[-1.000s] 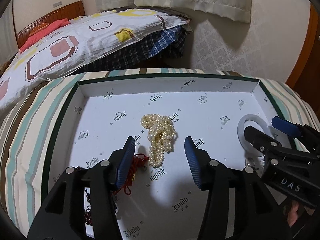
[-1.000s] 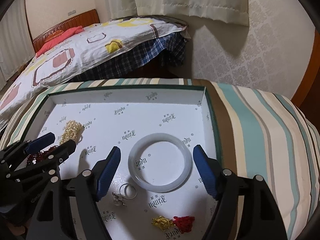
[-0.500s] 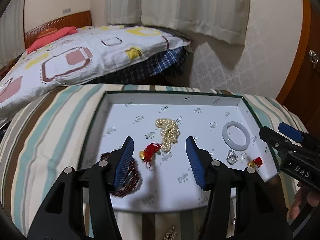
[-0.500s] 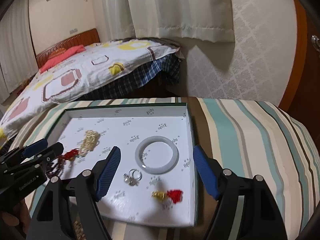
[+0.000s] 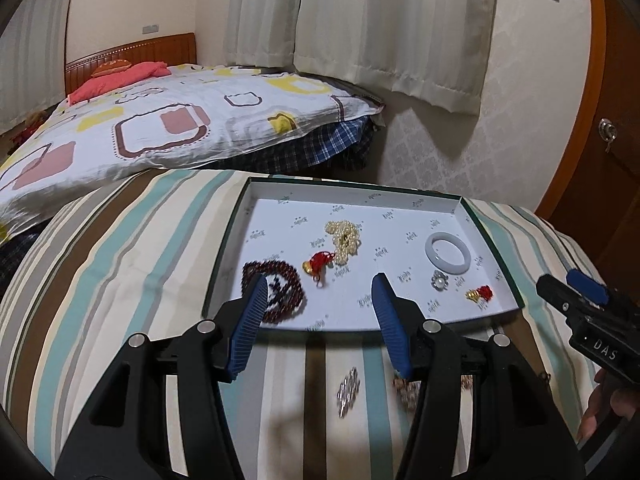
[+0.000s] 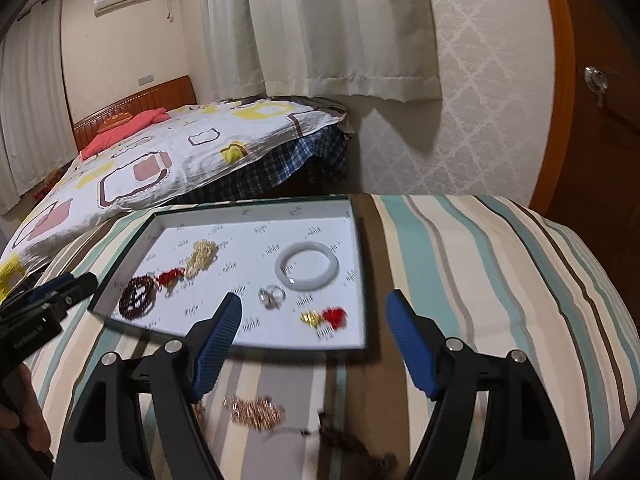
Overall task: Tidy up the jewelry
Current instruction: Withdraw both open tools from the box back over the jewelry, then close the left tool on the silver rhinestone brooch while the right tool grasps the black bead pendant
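Note:
A white tray [image 5: 352, 194] with a dark green rim lies on a striped cover. In it are a pearl necklace [image 5: 345, 240], a red tassel charm [image 5: 318, 264], a dark red bead bracelet [image 5: 280, 292], a pale bangle [image 5: 448, 253], a ring [image 5: 439, 281] and a small gold and red charm [image 5: 480, 293]. My left gripper [image 5: 319, 285] hangs open before the tray's near edge, holding nothing. My right gripper [image 6: 314, 300] is open and empty too, near the bangle [image 6: 307, 271] and ring [image 6: 273, 296]. On the cover below lie a silver piece [image 5: 347, 390] and a rose-gold chain [image 6: 256, 412].
A dark cord [image 6: 352, 444] trails on the striped cover [image 6: 480, 264] in front of the tray. A bed with a patterned quilt [image 5: 168, 128] stands behind on the left. Curtains [image 6: 320, 28], a wall and a wooden door [image 6: 600, 120] are at the back and right.
Both grippers have pulled back and up from the tray, which now looks smaller and farther off. The loose pieces on the cover have come into view.

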### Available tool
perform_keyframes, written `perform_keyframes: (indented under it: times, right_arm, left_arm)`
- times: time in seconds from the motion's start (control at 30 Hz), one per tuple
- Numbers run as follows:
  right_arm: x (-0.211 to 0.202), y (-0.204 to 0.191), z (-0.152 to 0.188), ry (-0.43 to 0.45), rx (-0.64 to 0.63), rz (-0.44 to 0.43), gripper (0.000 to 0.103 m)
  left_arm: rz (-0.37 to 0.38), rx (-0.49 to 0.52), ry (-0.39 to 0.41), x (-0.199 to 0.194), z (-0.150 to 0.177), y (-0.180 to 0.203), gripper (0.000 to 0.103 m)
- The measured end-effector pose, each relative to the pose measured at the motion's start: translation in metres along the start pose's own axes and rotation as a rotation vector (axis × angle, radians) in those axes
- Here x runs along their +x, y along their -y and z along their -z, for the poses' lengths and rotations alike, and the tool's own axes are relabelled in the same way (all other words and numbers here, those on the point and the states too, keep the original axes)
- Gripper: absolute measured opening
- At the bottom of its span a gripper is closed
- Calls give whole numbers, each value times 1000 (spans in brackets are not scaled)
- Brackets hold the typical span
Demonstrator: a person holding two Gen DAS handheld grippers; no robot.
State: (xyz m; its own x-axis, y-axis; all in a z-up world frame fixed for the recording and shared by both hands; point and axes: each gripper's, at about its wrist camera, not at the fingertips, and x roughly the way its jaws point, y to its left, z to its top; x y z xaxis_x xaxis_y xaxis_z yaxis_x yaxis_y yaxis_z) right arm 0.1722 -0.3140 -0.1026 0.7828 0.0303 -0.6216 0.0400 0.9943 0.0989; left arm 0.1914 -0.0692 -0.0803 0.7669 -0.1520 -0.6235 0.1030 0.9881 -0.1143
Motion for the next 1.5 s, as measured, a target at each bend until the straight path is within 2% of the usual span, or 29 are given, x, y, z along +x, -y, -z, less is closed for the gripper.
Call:
perform_keyframes:
  times: [0.27,0.47,0.7,0.9,0.93,1.0,1.13,1.2,1.5]
  right_arm:
    - [-14,4,39,-33,-13,21,72]
    - [-6,13,66,-104,-4,35,60]
    - [2,15,72,-138,-10,33,55]
    - [16,12,71,-179,-46,38,54]
    - [19,12,71,-190,-45,33,52]
    - [22,13,74,-214,-43,20,39]
    - [20,10,79,-236,-50,0,27]
    - [19,8,80,-243,-53,-14,16]
    - [13,8,79,-218,-38,-7,16]
  left_arm:
    - [-6,-13,-8,-21,27,-9,53]
    - [-28,-18,-50,-26,51,-17,53]
    - [-50,-16,-82,-30,69,-25,53]
    - [-44,-20,-96,-26,72,-25,53]
    - [-44,-17,-95,-27,72,-24,53]
    - [-43,-14,-97,-26,72,-22,53]
    - [-37,-13,-108,-21,74,-21,53]
    - [-34,-11,-114,-19,75,-19,53]
    - [-16,13,-139,-5,79,-9,53]
